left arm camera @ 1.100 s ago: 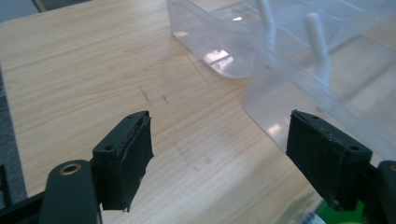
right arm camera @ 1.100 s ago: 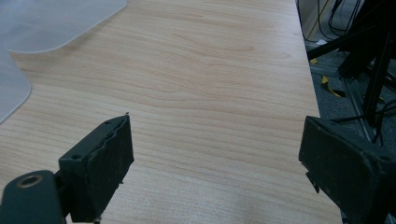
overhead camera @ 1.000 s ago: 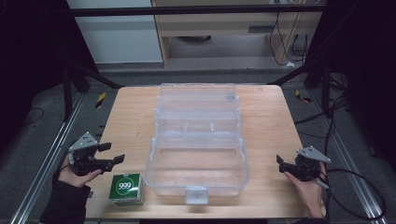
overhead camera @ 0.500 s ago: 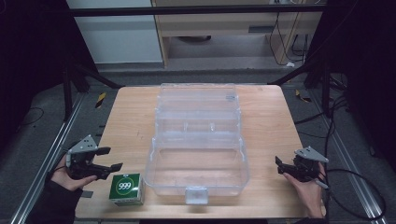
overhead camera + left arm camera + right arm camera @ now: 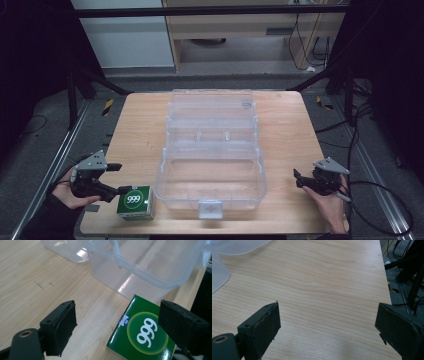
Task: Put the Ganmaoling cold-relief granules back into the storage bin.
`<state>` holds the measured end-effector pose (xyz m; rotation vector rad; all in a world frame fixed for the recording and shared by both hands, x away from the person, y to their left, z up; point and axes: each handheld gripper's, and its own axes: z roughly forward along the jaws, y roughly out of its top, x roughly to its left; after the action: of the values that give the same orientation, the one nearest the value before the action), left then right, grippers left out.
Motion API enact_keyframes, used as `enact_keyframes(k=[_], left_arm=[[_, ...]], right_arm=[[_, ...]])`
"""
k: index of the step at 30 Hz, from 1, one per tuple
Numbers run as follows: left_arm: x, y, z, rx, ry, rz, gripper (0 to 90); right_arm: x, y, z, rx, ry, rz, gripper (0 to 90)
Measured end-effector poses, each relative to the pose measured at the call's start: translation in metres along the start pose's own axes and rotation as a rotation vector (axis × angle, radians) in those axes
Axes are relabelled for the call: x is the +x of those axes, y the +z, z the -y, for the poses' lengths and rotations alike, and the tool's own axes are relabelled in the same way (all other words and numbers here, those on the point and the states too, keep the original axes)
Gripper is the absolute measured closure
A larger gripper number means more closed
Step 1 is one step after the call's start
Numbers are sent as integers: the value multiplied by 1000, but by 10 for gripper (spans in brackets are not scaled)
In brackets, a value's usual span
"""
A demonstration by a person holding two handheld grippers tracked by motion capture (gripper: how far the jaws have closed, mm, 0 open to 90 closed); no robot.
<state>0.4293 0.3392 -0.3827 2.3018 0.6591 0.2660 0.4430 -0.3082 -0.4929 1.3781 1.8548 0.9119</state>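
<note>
Your table point(image 5: 135, 125) is pale wood grain, matt, smooth, with a few small dark scuffs. The open box point(image 5: 212, 172) is clear plastic, glossy, catching white glare on walls and rim; its lid point(image 5: 212, 107) is the same see-through plastic. The small carton point(image 5: 135, 202) looks like printed card, green with a slight sheen, white lettering. Your left gripper point(image 5: 116, 178) has matt black pads point(image 5: 62, 327), rubbery, rough at the edges, and a grey metal-looking top plate. Your right gripper point(image 5: 299, 178) has the same matt black pads point(image 5: 262, 327), worn edges.
</note>
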Motion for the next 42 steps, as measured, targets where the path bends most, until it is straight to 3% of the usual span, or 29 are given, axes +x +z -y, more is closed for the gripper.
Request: enact_keyframes(k=[6, 22, 42], left_arm=[[-5, 1, -2, 32, 58, 41, 131], [-15, 6, -3, 109, 170, 87, 85], [-25, 23, -6, 222, 251, 116, 49]], right_arm=[[0, 0, 0, 3, -7, 1, 59], [2, 2, 1, 17, -21, -6, 44], [3, 4, 3, 35, -33, -15, 30]])
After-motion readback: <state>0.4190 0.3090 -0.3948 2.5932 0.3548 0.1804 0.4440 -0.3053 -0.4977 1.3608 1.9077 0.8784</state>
